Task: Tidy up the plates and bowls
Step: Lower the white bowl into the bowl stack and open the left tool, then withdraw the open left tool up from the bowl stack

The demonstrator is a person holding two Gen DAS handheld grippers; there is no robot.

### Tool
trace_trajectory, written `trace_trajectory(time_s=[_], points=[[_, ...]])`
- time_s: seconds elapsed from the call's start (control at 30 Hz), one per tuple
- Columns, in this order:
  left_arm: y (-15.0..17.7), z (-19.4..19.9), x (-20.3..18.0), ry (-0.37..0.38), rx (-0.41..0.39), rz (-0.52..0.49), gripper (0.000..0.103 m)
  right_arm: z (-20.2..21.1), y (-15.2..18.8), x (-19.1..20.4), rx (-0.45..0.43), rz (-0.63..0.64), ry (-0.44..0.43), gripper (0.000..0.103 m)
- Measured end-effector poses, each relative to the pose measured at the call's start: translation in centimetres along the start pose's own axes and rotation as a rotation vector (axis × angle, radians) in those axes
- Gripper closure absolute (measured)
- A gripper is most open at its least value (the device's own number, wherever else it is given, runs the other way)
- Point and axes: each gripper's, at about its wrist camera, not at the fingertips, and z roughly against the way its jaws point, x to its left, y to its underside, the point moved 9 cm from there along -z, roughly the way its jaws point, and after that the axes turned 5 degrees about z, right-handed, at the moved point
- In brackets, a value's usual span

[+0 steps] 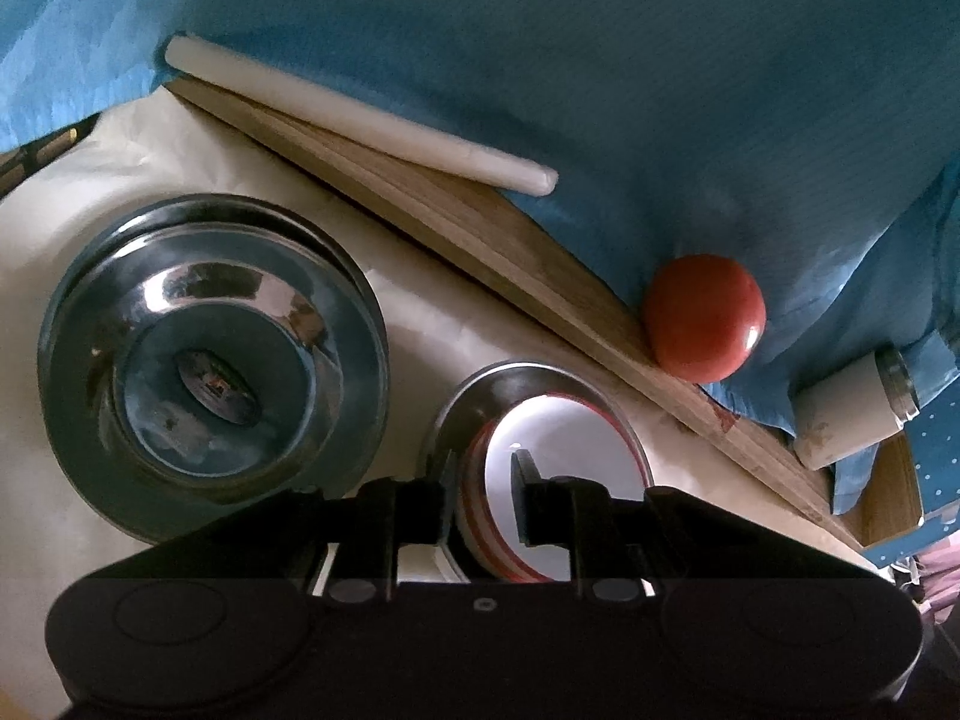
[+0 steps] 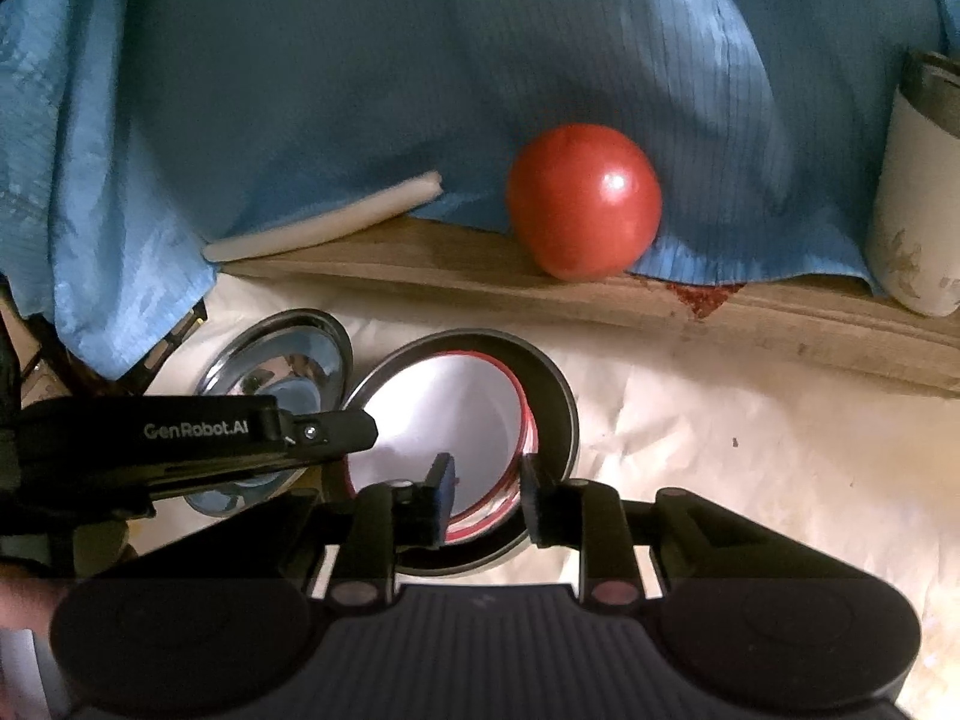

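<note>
A red-and-white striped bowl (image 1: 570,444) (image 2: 444,414) sits inside a shallow steel bowl (image 1: 522,369) (image 2: 558,396) on cream paper. My left gripper (image 1: 486,498) straddles the striped bowl's left wall, one finger outside and one inside, slightly open. My right gripper (image 2: 489,498) straddles its right wall, with a visible gap beside the inner finger. The left gripper (image 2: 354,429) also shows from the side in the right wrist view, reaching over the bowl's left rim. A stack of shiny steel bowls (image 1: 210,354) (image 2: 282,360) stands just left of the striped bowl.
A wooden board (image 1: 480,228) (image 2: 480,276) runs behind the bowls, with a red tomato (image 1: 705,318) (image 2: 585,201), a white rod (image 1: 360,114) (image 2: 324,225) and a white cup (image 1: 852,414) (image 2: 918,198) on it. Blue cloth (image 1: 600,60) (image 2: 420,60) hangs behind.
</note>
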Motion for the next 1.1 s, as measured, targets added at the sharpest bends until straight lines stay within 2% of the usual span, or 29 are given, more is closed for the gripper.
trace_trajectory(time_s=[0.1,0.17,0.23,0.3,0.37,0.4,0.47,0.6,0.73,0.9,1.1], points=[[-0.1,0.5,0.0,0.001,-0.014,-0.009,0.078,0.5,0.0,-0.2,-0.018,-0.01,0.004,0.067],[-0.2,0.9,-0.1,0.004,-0.027,-0.013,0.072,0.9,0.1,-0.4,-0.032,-0.019,0.006,0.056],[-0.2,1.2,-0.3,0.007,-0.038,-0.021,0.063,1.4,0.1,-0.7,-0.05,-0.037,0.002,0.045],[-0.2,1.6,-0.4,0.005,-0.049,-0.027,0.043,1.8,0.3,-1.0,-0.058,-0.049,0.007,0.039],[-0.1,2.0,-0.4,0.001,-0.065,-0.029,0.031,2.1,0.4,-1.3,-0.067,-0.061,0.009,0.026],[-0.2,2.2,-0.4,-0.001,-0.072,-0.028,0.024,2.4,0.5,-1.5,-0.073,-0.07,0.007,0.024],[-0.2,2.4,-0.4,-0.01,-0.083,-0.023,0.017,2.7,0.6,-1.9,-0.079,-0.082,0.007,0.014],[-0.1,2.5,-0.3,-0.041,-0.088,-0.015,0.006,3.2,0.8,-2.6,-0.088,-0.105,0.008,0.006],[0.0,2.9,-0.5,-0.061,-0.109,-0.026,0.001,3.6,1.0,-3.3,-0.102,-0.116,0.011,0.001],[0.4,3.1,-0.9,-0.077,-0.126,-0.039,0.001,4.3,1.2,-4.1,-0.129,-0.107,0.038,0.0],[0.9,3.7,-1.0,-0.072,-0.142,-0.043,0.001,4.7,1.5,-5.0,-0.121,-0.094,0.071,0.0]])
